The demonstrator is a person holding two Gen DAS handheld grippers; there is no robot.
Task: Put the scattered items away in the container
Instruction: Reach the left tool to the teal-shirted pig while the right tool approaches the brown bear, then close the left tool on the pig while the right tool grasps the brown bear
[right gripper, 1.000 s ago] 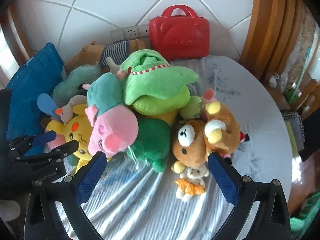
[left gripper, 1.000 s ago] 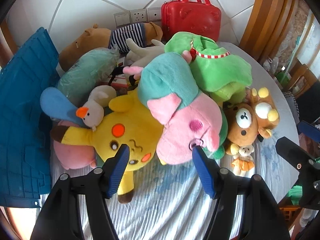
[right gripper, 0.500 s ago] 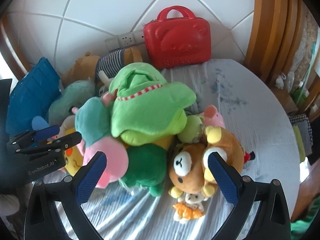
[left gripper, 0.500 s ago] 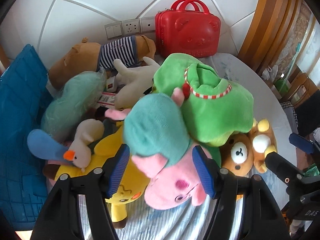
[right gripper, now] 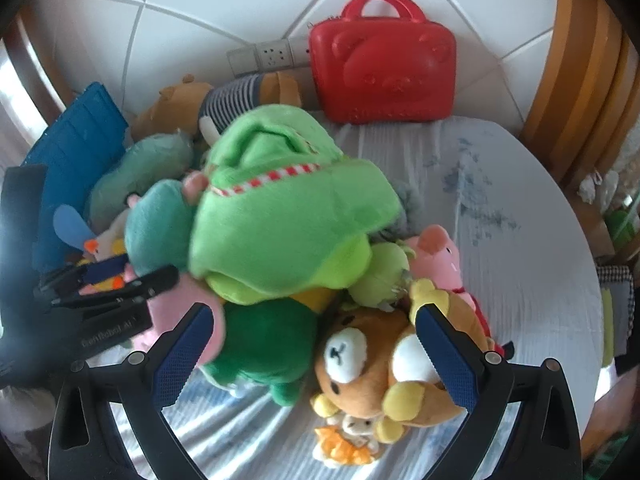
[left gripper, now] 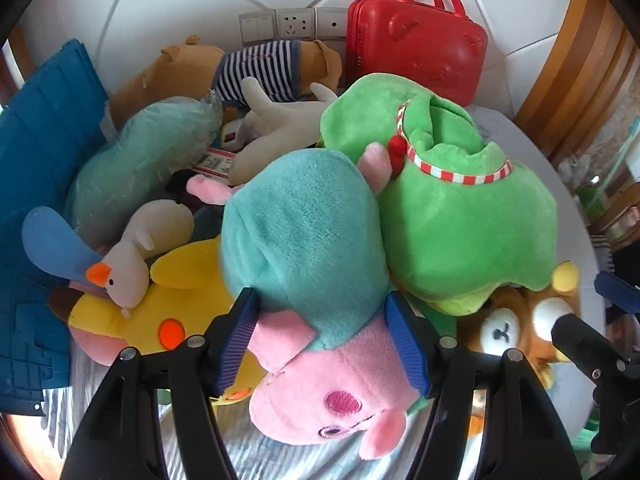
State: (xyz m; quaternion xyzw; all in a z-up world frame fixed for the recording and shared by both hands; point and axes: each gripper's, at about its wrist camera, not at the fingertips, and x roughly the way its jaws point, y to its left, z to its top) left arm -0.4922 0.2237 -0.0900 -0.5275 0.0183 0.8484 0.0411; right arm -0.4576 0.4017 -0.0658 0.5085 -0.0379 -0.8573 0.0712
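Observation:
A pile of plush toys lies on the striped cloth. In the left wrist view my left gripper (left gripper: 322, 340) is open, its blue pads on either side of the pink pig plush (left gripper: 320, 396) in a teal dress, at the neck. Beside the pig are a yellow plush (left gripper: 168, 304), a light green plush (left gripper: 460, 216) and a brown bear plush (left gripper: 504, 328). In the right wrist view my right gripper (right gripper: 312, 356) is open, low over a dark green plush (right gripper: 264, 348) and the brown bear plush (right gripper: 360, 364). A blue crate (left gripper: 36, 160) stands at the left.
A red hard case (right gripper: 384, 64) stands against the tiled wall behind the pile. A brown plush in a striped shirt (left gripper: 256, 68) and a bagged teal plush (left gripper: 140, 160) lie at the back. Bare tablecloth (right gripper: 500, 220) spreads to the right. Wooden chairs flank the table's right edge.
Both grippers have moved forward and down into the pile. The left one's pads now straddle the pink pig plush; the right one has closed in over the dark green plush and bear.

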